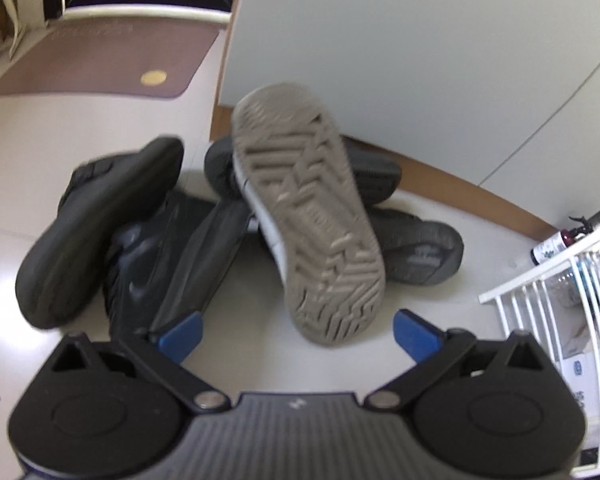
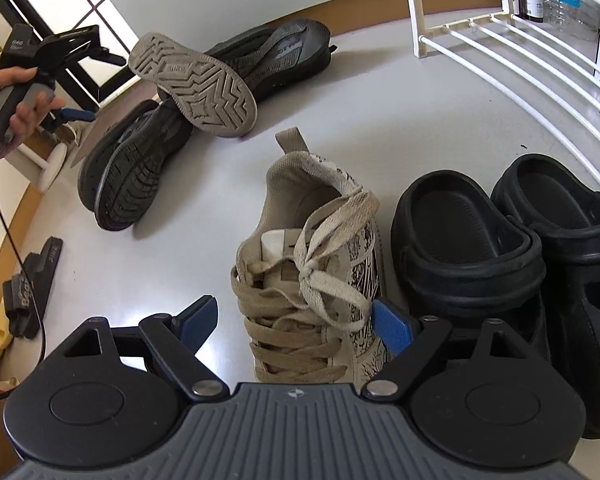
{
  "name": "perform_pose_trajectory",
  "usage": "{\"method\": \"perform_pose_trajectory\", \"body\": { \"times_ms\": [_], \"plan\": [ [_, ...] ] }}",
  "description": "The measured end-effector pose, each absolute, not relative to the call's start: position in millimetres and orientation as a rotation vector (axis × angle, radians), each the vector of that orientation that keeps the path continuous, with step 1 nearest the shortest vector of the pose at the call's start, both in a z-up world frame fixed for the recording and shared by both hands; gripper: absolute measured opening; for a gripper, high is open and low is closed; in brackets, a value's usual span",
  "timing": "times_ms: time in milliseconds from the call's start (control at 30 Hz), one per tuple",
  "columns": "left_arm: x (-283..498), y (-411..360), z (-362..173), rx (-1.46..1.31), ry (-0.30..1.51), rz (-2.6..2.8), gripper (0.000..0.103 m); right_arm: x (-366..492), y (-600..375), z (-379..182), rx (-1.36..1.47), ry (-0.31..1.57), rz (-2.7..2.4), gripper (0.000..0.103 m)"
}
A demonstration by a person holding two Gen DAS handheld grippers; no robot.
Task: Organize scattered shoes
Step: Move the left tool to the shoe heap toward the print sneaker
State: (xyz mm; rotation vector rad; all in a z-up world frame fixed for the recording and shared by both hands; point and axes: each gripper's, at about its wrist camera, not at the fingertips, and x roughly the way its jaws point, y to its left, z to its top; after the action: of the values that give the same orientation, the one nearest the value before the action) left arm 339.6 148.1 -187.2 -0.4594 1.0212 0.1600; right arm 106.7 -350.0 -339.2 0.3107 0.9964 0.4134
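Left gripper (image 1: 298, 330): our jaws stand wide and hold nothing; the heel of the upturned beige sneaker (image 1: 306, 208) sits just ahead of the gap, not yet between the pads.
Right gripper (image 2: 294, 320): our jaws are spread wide around the toe of the laced beige sneaker (image 2: 312, 280). The right pad lies against its side, the left pad stands clear, so we judge it is not clamped.
Pile: the upturned sneaker leans sole-up on dark shoes (image 1: 148, 236) beside the wall (image 1: 380, 60), at the far edge of the floor (image 2: 340, 92).
Sorted row: the laced sneaker stands upright just beside two black clogs (image 2: 468, 248), near the white rack (image 2: 500, 40).
Risk, pile: if we grip the leaning sneaker by the heel alone, it may swing and drag the dark shoes under it across the floor.
Risk, slip: the sole is broad; we could pinch only its rim and lose it partway.
Risk, row: any sideways pull from our right pad may tip the laced sneaker into the clogs.
Risk, laces: the loose laces (image 2: 332, 240) lie close to our right pad and could snag.
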Motion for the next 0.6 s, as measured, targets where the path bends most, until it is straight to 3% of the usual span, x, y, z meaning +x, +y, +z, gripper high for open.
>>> {"method": "perform_pose_trajectory", "body": {
  "times_ms": [600],
  "plan": [
    [417,150,-227,-0.627,1.051,0.167,0.103,110,-379,-343,0.362,0.997,0.35,0.088]
  ]
}}
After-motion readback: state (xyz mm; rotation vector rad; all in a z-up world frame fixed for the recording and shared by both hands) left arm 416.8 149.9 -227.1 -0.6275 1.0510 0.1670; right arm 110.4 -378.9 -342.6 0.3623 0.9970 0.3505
